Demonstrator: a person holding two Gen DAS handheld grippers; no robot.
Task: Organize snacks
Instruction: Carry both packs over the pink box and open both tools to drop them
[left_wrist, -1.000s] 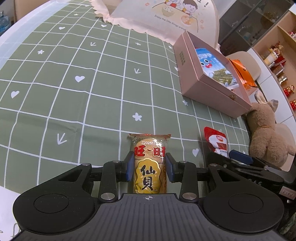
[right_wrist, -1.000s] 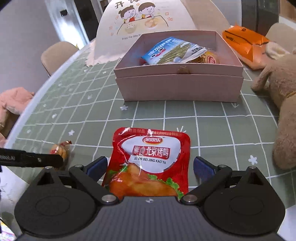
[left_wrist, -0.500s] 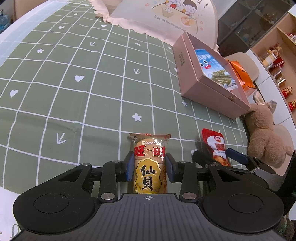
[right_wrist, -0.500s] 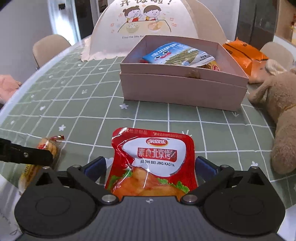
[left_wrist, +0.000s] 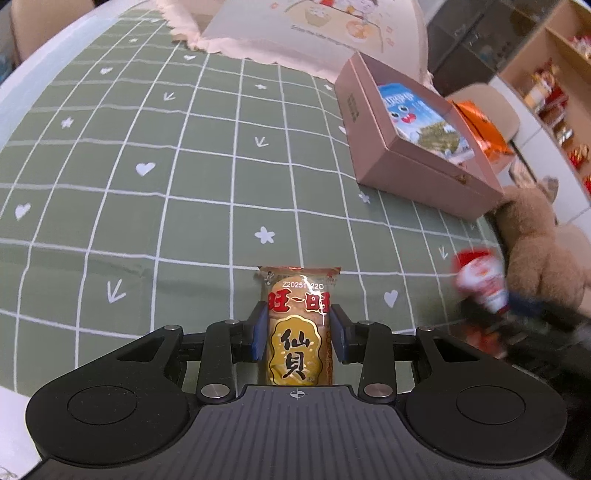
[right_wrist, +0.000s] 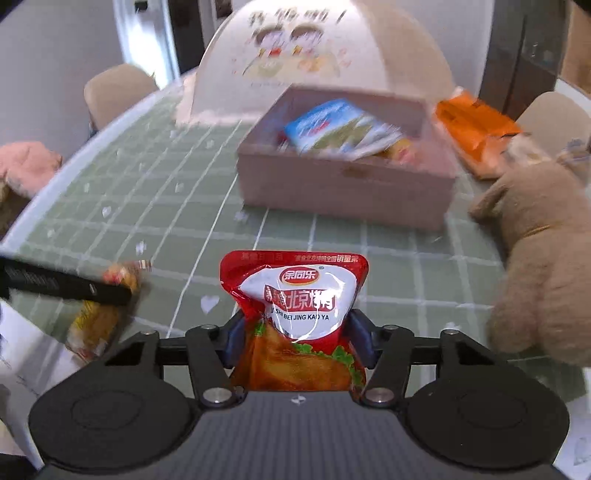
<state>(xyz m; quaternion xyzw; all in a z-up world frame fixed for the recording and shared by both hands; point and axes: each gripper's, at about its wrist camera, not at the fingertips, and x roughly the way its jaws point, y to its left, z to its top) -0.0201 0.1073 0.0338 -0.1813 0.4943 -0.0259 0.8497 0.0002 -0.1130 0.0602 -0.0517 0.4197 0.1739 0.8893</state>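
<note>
My left gripper (left_wrist: 298, 325) is shut on a yellow rice-cracker packet (left_wrist: 295, 350), its blue pads pressed on both sides just above the green checked tablecloth (left_wrist: 184, 192). My right gripper (right_wrist: 297, 332) is closing its jaws on a red roast-duck snack pouch (right_wrist: 295, 288); the pads pinch the pouch so that it creases, and it stands clear of the cloth. That pouch (left_wrist: 480, 277) shows blurred at the right of the left wrist view. Beyond stands an open pink box (right_wrist: 343, 184) holding a blue snack packet (right_wrist: 332, 125) and other snacks.
A brown plush toy (right_wrist: 546, 258) lies right of the box. An orange packet (right_wrist: 472, 129) sits behind it. A domed food cover (right_wrist: 321, 59) stands at the back. The rounded table edge (right_wrist: 48, 199) runs along the left, with chairs beyond.
The right jaws, wide apart around the flat red pouch before, have come in onto it and lifted it, creasing it. The left gripper still holds the cracker packet in place.
</note>
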